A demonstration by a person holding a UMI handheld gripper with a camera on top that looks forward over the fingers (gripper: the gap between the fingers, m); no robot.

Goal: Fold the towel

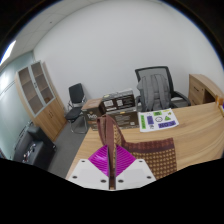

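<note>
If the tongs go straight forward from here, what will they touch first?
The tongs are shut on the brown patterned towel, whose fold rises directly ahead. Beyond it, probably the wooden table edge; the shelf of trays lies further, though depth is unclear.

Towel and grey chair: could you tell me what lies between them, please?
A white sheet with coloured shapes lies on the desk between them, in the gripper view. The claw pinches the towel.
</note>
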